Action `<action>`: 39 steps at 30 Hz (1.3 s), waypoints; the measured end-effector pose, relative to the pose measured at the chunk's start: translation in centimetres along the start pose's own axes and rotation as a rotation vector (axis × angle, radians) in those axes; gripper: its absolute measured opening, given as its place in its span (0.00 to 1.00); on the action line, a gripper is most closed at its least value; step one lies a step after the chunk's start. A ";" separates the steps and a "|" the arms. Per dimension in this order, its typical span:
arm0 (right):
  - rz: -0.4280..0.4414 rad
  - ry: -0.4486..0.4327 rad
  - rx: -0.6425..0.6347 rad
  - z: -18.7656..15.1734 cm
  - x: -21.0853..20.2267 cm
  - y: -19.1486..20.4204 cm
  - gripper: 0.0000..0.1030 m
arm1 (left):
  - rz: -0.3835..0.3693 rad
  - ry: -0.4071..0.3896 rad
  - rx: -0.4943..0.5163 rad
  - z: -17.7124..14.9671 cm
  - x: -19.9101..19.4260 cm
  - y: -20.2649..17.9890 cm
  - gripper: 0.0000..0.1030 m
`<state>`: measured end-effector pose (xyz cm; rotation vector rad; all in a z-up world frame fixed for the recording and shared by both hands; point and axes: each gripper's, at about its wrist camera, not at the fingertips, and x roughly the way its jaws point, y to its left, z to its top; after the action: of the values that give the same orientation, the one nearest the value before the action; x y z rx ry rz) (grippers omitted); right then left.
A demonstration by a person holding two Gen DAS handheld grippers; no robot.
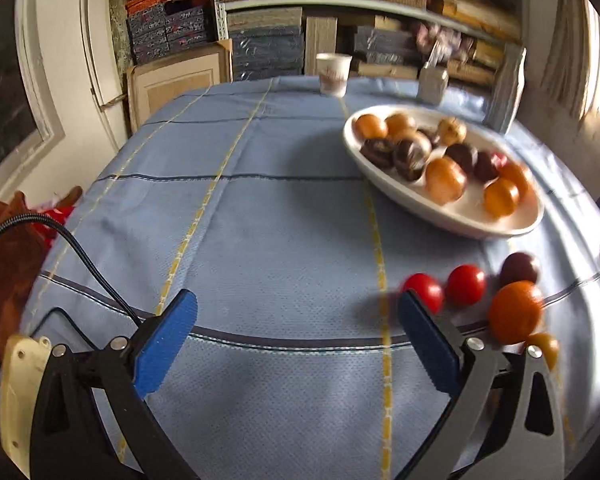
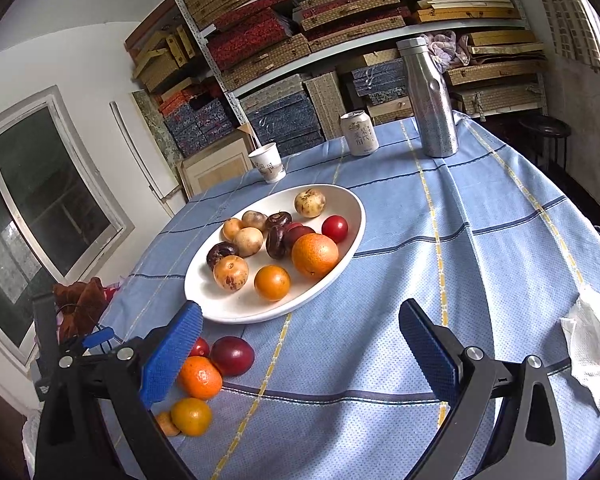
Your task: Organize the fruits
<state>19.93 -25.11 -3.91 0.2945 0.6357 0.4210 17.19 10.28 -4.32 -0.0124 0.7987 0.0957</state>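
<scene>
Fruits loose by my jaws: left gripper (image 1: 298,344) wide open, holding nothing, over bare blue tablecloth (image 1: 260,240), two red tomatoes (image 1: 446,290) just past its right finger, a dark plum (image 1: 520,268) and orange (image 1: 515,312) beside them. Right gripper (image 2: 300,350) also spread wide and empty, with an orange (image 2: 200,378), dark plum (image 2: 233,356) and smaller orange (image 2: 191,416) near its left finger. Beyond, white oval plate (image 2: 228,308) holds the remaining fruit. Paper cup (image 2: 269,162), can (image 2: 359,133), steel bottle (image 2: 430,100) at far edge, crumpled tissue (image 2: 592,356) right

Fruits (image 2: 315,255) in dish (image 2: 204,300), others (image 2: 232,355) beside.
</scene>
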 end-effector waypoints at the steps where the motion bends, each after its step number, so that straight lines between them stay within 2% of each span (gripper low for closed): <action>1: 0.001 0.000 -0.002 0.0 0.0 0.0 0.96 | -0.018 -0.011 0.010 -0.1 -0.2 -0.2 0.96; 3: 0.002 0.002 -0.004 0.0 0.0 0.1 0.96 | -0.029 -0.010 0.053 -0.1 0.0 -1.0 0.96; 7: 0.000 0.010 0.000 -0.2 0.0 0.0 0.97 | 0.045 -0.003 0.189 -0.2 1.4 -3.6 0.96; 12: 0.002 0.015 -0.005 -0.2 0.1 0.1 0.96 | 0.031 0.001 0.232 0.2 2.2 -4.4 0.95; 14: 0.004 0.017 -0.004 -0.1 0.1 0.1 0.96 | 0.013 -0.001 0.229 0.2 2.1 -4.4 0.88; 15: 0.004 0.019 -0.004 -0.2 0.2 0.1 0.97 | -0.007 0.000 0.225 0.2 2.1 -4.4 0.76; 16: 0.005 0.021 -0.004 -0.2 0.2 0.1 0.97 | -0.037 0.011 0.220 0.2 2.2 -4.4 0.70; 18: 0.004 0.029 -0.006 -0.3 0.3 0.2 0.97 | -0.068 0.025 0.221 0.1 2.3 -4.7 0.67; 25: 0.003 0.039 -0.007 -0.4 0.5 0.3 0.97 | -0.104 0.042 0.281 -0.1 2.9 -6.5 0.65; 26: 0.004 0.039 -0.007 -0.4 0.5 0.3 0.97 | -0.116 0.051 0.285 -0.1 3.1 -6.6 0.61; 27: 0.004 0.038 -0.007 -0.4 0.5 0.3 0.97 | -0.127 0.061 0.289 -0.1 3.2 -6.7 0.46; 28: 0.004 0.038 -0.006 -0.4 0.5 0.3 0.97 | -0.141 0.078 0.290 -0.1 3.5 -6.9 0.36; 33: 0.003 0.045 -0.006 -0.4 0.6 0.2 0.97 | -0.185 0.091 0.265 -0.2 3.5 -6.7 0.34; 36: 0.003 0.046 -0.012 -0.4 0.7 0.3 0.97 | -0.183 0.102 0.259 -0.1 3.8 -6.7 0.34; 39: 0.002 0.049 -0.021 -0.5 0.8 0.4 0.97 | -0.179 0.108 0.243 -0.1 4.0 -6.4 0.29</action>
<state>20.06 -24.29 -4.51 0.2661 0.6782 0.4374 20.47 4.23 -7.37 0.1410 0.9093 -0.1730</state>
